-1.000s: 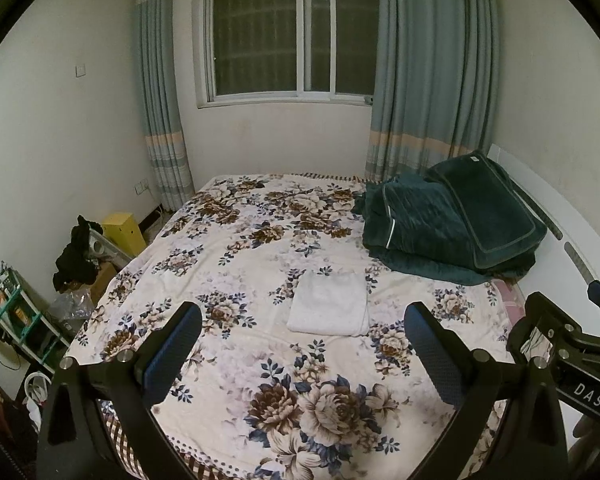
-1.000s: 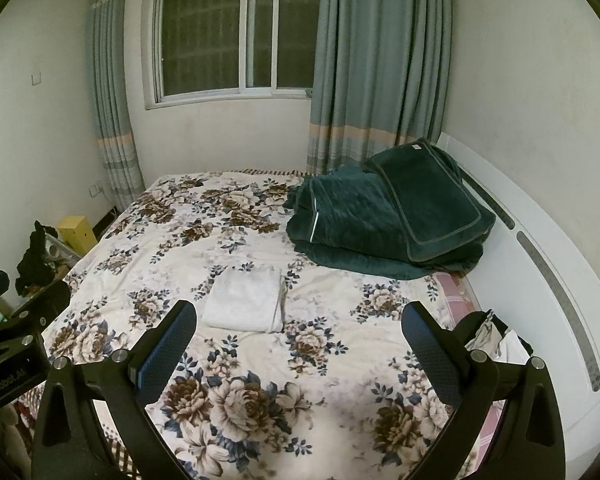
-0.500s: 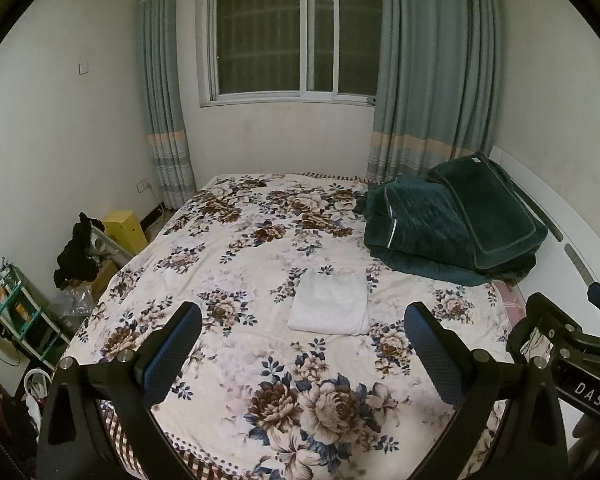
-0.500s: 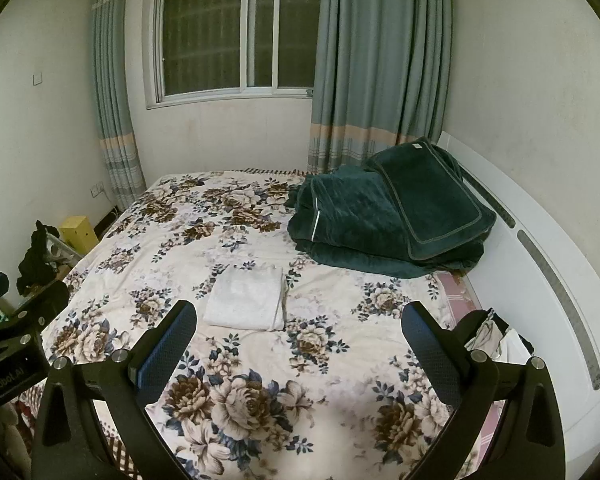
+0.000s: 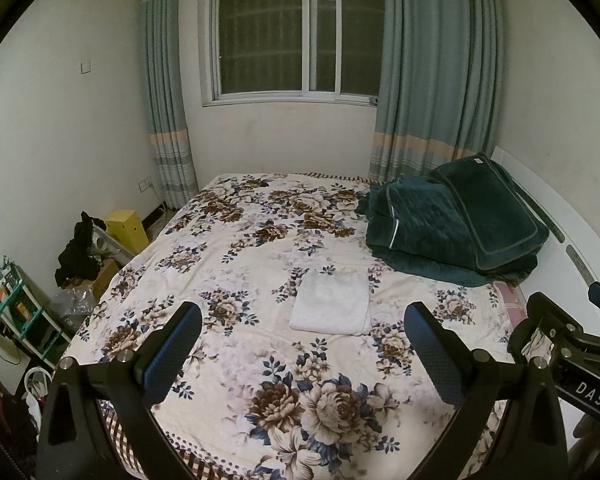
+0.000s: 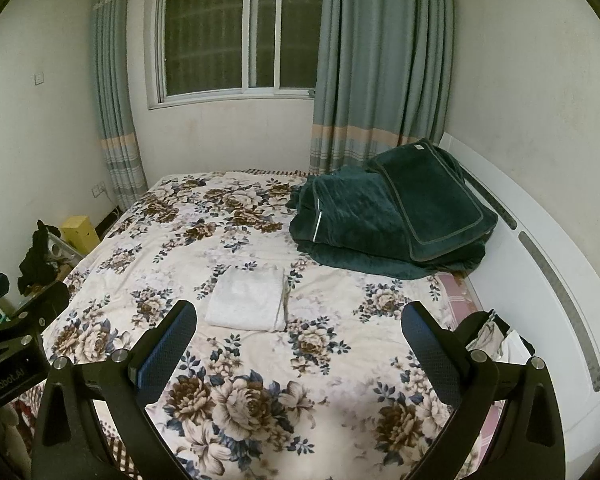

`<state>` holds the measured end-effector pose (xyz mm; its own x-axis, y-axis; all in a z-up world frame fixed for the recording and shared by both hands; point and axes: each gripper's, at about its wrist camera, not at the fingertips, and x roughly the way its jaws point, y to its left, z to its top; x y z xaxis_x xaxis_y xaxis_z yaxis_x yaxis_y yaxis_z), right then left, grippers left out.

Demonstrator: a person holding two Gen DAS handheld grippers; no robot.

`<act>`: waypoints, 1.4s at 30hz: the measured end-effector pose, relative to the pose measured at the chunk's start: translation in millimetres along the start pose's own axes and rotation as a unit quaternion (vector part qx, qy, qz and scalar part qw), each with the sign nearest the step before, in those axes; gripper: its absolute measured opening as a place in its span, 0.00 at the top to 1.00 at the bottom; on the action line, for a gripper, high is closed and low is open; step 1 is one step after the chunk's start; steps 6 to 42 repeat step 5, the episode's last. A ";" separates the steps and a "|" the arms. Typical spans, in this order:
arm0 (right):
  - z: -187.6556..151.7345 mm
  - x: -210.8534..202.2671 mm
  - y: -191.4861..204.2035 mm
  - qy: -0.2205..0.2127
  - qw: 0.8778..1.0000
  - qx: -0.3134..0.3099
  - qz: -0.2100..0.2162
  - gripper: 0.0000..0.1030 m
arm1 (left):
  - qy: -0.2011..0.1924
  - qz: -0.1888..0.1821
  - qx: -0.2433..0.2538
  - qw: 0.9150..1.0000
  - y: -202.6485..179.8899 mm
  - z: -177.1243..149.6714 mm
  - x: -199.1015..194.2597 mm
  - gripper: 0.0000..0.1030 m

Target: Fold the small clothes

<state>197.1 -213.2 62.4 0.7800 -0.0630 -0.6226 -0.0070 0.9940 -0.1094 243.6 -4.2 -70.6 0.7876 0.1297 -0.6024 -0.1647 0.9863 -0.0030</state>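
- Left wrist view cuts off the right gripper (image 5: 560, 344) at its frame edge; clutter beside the bed is hard to make out.
- Floral bedspread (image 5: 260, 248) covers the bed; a dark green quilt (image 6: 388, 220) lies by the curtained window (image 6: 236, 36).
- White cloth (image 6: 250, 298), folded into a flat rectangle, lies mid-bed.
- Left gripper (image 5: 302, 344) and the right one (image 6: 300, 340) hover spread wide, holding nothing.

Soft white cloth (image 5: 331, 303) looked matt and nubbly; the floral bedspread (image 5: 228, 264) smooth, the green quilt (image 5: 452, 236) at two o'clock plush, gripper pads (image 5: 172, 354) textured rubber.
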 end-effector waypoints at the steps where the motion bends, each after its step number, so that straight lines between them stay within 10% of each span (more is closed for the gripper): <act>1: -0.5 -1.1 0.0 0.000 1.000 0.000 0.000 0.00 | 0.000 0.001 0.000 1.000 0.5 -0.8 -0.1 0.00; 42: -2.5 -3.0 0.1 -0.001 1.000 0.002 -0.003 0.00 | -0.004 0.003 0.001 1.000 0.0 2.8 -2.0 0.00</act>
